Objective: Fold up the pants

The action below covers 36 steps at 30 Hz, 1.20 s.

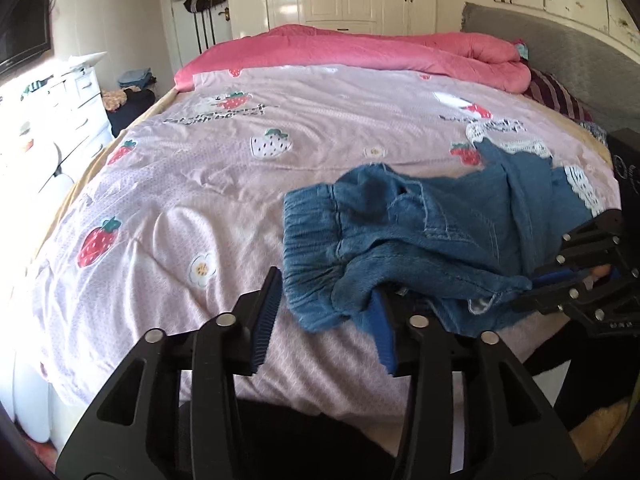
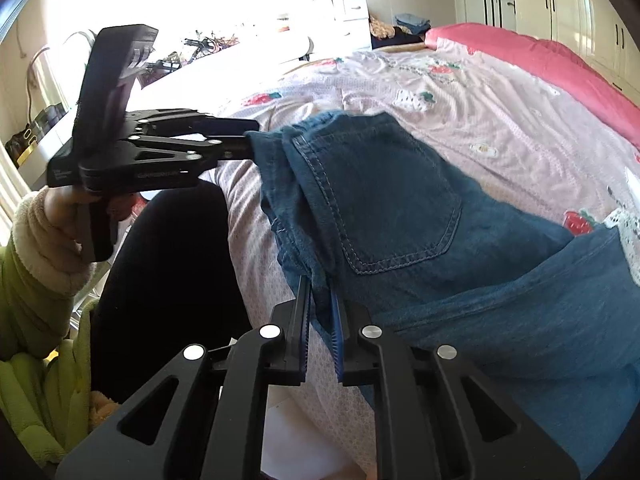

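Small blue denim pants [image 1: 420, 232] with white lace cuffs [image 1: 580, 184] lie crumpled on the pink strawberry quilt [image 1: 240, 168] near the bed's front edge. My left gripper [image 1: 326, 292] is open, its jaws wide apart, at the elastic waistband [image 1: 308, 236]; cloth drapes over its right finger. In the right wrist view the left gripper [image 2: 250, 136] touches the waistband corner. My right gripper [image 2: 320, 304] is shut on a fold of the pants [image 2: 380, 200] beside the back pocket [image 2: 400, 208]. It shows in the left wrist view [image 1: 536, 284] at the pants' right edge.
A rolled pink blanket [image 1: 380, 52] lies across the far side of the bed, a grey headboard [image 1: 560, 52] on the right. White drawers [image 1: 72, 100] stand left of the bed. The person's dark leg [image 2: 168, 280] is at the bed's front edge.
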{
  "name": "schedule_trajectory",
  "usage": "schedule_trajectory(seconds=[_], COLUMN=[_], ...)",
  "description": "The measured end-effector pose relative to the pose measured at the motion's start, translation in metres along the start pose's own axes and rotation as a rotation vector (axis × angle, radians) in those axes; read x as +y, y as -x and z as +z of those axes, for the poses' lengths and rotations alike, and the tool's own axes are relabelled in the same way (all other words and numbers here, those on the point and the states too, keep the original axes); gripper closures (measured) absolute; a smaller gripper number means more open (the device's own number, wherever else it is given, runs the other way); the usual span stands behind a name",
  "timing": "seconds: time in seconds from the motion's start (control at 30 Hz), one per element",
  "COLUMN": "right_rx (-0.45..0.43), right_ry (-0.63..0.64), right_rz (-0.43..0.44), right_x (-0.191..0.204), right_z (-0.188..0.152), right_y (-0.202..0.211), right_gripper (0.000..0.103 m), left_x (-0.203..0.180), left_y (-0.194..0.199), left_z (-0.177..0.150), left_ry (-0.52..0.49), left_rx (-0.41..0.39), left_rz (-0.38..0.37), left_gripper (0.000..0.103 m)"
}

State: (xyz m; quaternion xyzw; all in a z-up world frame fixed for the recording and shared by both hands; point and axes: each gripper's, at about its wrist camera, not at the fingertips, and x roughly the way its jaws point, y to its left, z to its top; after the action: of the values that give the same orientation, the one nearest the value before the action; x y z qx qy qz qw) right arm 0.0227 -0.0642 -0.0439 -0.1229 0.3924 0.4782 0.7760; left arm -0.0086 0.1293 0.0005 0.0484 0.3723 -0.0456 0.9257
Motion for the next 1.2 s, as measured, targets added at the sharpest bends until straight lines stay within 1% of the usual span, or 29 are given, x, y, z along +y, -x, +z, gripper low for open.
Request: schedule_trajectory(seconds=[0.1,0.17,0.27,0.37,0.5,0.63,0.73,0.8,0.87,0.9,0.97,1.0,1.07,1.17,1.2], right_rx=[0.0,-0.001,0.005,0.01,0.011,0.013,0.011,0.02,0.029,0.031,0.032,0.026,0.008,-0.041,-0.052], right_ry=[-0.028,-0.038,-0.031,-0.04,-0.051,-0.056,-0.071,-0.083,-0.09,-0.089,-0.091,-0.092,-0.098,-0.112,-0.117], right_rz=[0.021,0.027,0.026,0.029,0.029,0.047,0.064,0.068,0.07,0.068,0.072,0.074,0.065,0.031,0.018], right_x=[-0.003,-0.003,-0.002,-0.003,-0.005,-0.004,-0.007,-0.01,-0.01,-0.01,-0.008,-0.007,-0.007,-0.01,-0.012], right_z=[0.0,0.0,-0.003,-0.002,-0.003,-0.004,-0.004,-0.004,-0.005,-0.006,-0.006,-0.006,-0.004,-0.002,-0.001], right_y=[-0.001,0.0,0.001,-0.002,-0.005,-0.005,-0.004,-0.005,-0.005,-0.003,0.001,0.006,0.015,0.037,0.042], right_gripper=[0.091,0.091,0.091,0.09,0.088,0.081,0.081,0.079,0.078,0.077,0.069,0.066,0.061,0.059,0.059], left_x=[0.006,0.007,0.004,0.001,0.001,0.001,0.0,0.001,0.004,0.008,0.01,0.009,-0.001,-0.021,-0.03], left_y=[0.005,0.008,0.021,0.029,0.027,0.026,0.028,0.031,0.036,0.039,0.041,0.042,0.042,0.038,0.033], left_z=[-0.003,-0.005,-0.006,-0.005,-0.004,-0.003,-0.004,-0.006,-0.007,-0.008,-0.005,0.001,0.016,0.034,0.039], left_ry=[0.01,0.008,0.001,-0.018,-0.017,-0.02,-0.029,-0.022,0.002,0.035,0.079,0.096,0.094,0.071,0.061], left_rx=[0.009,0.017,0.001,-0.007,0.016,0.04,0.056,0.056,0.044,0.027,0.019,0.004,-0.032,-0.058,-0.059], left_rz=[-0.014,-0.01,-0.015,0.002,0.022,0.025,0.032,0.016,0.005,-0.005,-0.04,-0.055,-0.09,-0.137,-0.159], left_gripper=[0.062,0.06,0.059,0.056,0.055,0.053,0.053,0.052,0.044,0.037,0.036,0.036,0.036,0.036,0.04])
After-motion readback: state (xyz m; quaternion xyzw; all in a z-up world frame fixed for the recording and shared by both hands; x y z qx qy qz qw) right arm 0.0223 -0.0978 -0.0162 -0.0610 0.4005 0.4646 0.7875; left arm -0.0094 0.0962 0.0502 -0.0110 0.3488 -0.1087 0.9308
